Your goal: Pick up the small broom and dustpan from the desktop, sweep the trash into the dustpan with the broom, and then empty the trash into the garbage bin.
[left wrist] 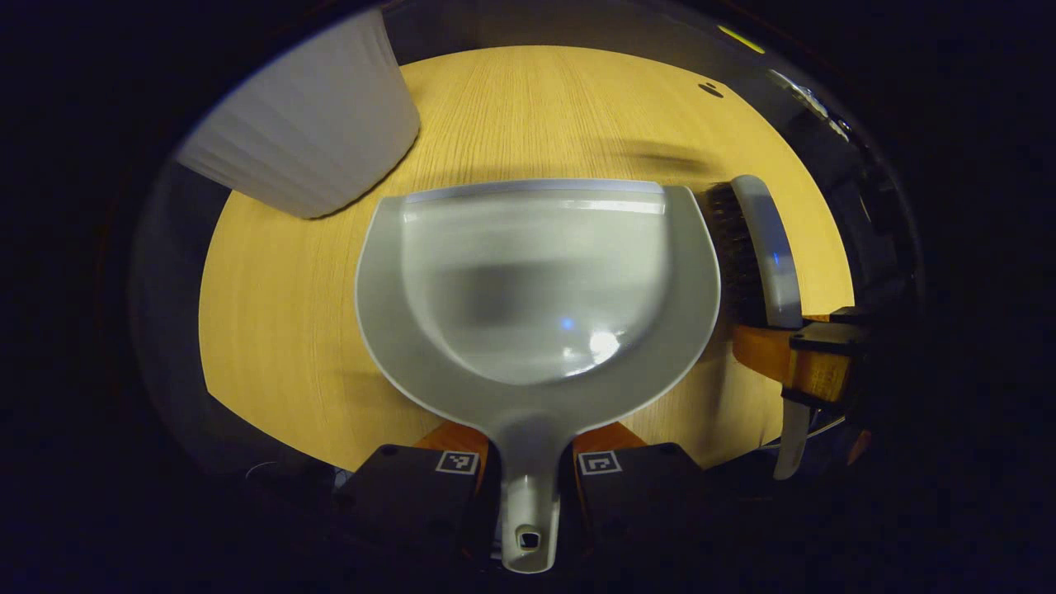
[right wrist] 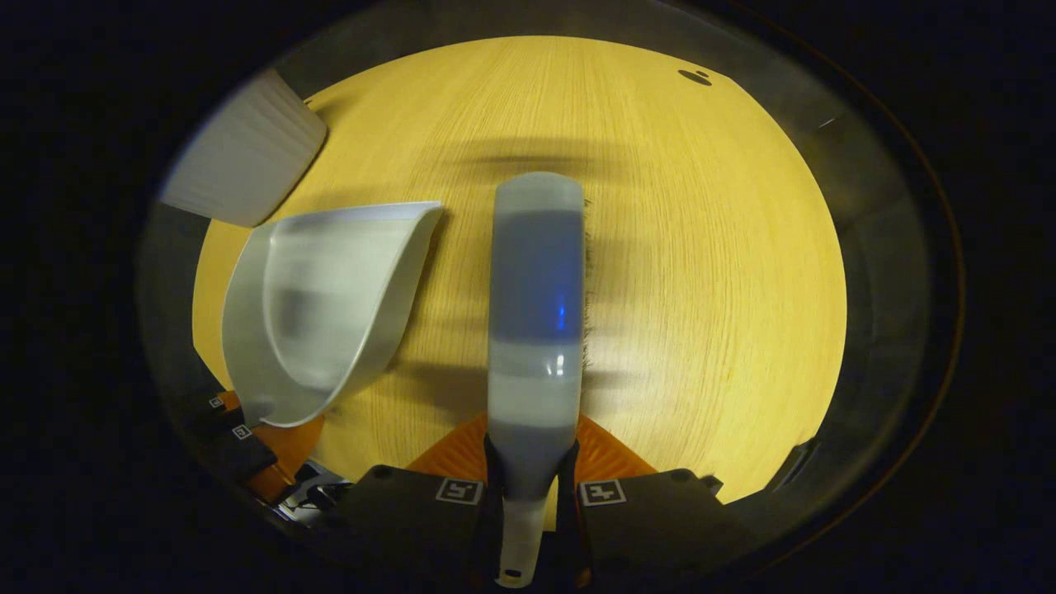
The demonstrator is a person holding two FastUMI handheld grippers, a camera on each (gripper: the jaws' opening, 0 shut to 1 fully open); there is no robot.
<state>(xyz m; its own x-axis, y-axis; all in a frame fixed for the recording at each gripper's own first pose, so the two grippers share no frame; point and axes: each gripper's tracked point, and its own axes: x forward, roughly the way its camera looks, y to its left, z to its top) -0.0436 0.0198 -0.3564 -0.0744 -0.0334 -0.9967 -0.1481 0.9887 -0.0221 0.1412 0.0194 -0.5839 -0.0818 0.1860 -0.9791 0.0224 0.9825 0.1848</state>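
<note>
Now, dustpan [left wrist: 536,280]: glossy grey scoop over wood-grain desk [left wrist: 280,330], handle clamped by left gripper [left wrist: 528,470].
Broom [right wrist: 536,297]: just right, stem clamped by right gripper [right wrist: 532,491].
Bin [left wrist: 313,124]: ribbed, far left.

In the left gripper view, the dustpan [left wrist: 536,280] is sitting at centre over the desktop [left wrist: 272,330], its handle pointing to 6 o'clock. The broom [left wrist: 755,252] is lying just beside it at 3 o'clock. The garbage bin [left wrist: 318,124] is standing at 10 o'clock, behind the dustpan's far edge.
</note>
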